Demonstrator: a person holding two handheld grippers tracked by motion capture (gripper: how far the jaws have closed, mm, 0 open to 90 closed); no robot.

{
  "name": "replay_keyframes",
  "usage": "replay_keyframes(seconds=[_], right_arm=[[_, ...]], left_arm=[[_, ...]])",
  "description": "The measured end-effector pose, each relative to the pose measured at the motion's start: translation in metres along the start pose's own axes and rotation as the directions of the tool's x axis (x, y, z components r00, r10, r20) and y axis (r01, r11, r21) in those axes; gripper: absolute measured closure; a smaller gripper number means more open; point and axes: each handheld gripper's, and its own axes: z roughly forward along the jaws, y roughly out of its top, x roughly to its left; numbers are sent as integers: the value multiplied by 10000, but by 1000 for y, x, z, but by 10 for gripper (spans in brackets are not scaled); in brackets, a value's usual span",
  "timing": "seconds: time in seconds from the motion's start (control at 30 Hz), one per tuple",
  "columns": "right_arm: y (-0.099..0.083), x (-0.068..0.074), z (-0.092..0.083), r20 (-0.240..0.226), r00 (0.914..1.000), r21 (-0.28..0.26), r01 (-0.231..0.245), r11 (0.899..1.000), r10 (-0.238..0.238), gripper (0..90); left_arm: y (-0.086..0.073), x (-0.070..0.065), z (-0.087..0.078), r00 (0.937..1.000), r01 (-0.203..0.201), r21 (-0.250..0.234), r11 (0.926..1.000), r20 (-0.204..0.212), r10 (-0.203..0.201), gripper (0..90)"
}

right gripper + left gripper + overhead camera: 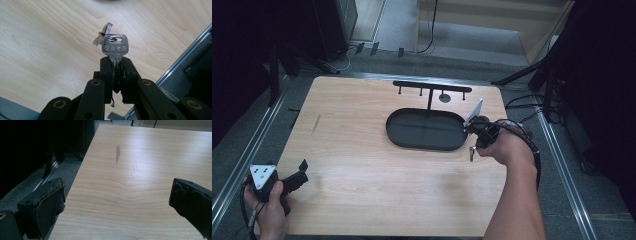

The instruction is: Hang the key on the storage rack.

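Observation:
A silver key (115, 47) with a small ring (106, 33) through its head stands up from my right gripper (116, 65), which is shut on the key's blade. In the high view the key (472, 152) hangs just off the right end of a black oval tray (424, 131), a little above the table, with the right gripper (475, 141) over it. A black T-shaped rack (432, 88) with short pegs rises from the tray's far side. My left gripper (302, 171) rests at the table's near left corner, open and holding nothing, its fingers (47, 200) set wide apart.
The wooden table (362, 165) carries a faint scuff mark (117, 153) near its left edge. Metal rails (562, 170) run along both sides of the table, with cables (524, 102) and dark stands on the floor beyond.

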Motion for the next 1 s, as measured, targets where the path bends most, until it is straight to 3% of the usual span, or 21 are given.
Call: replay_keyframes(seconds=[0.1,0.17,0.4,0.73,1.0], right_arm=[[8,-4,-15,152,9993,-191,-348,9992,350,825],[10,-5,-18,220,9991,-228,-355,9991,360,825],[24,-15,-35,370,9926,-306,-1146,9929,1157,825],[37,-23,-48,585,9884,-471,-1377,9894,1403,825],[52,-26,-63,786,9791,-680,-1823,9809,1875,824]], left_arm=[[0,0,0,10000,-24,13,10000,-3,24,7],[0,0,0,10000,-22,7,10000,3,22,6],[0,0,0,10000,-18,-3,10000,21,18,6],[0,-1,0,10000,-89,0,10000,-40,89,7],[0,-1,1,9999,-74,114,9999,-138,75,7]])
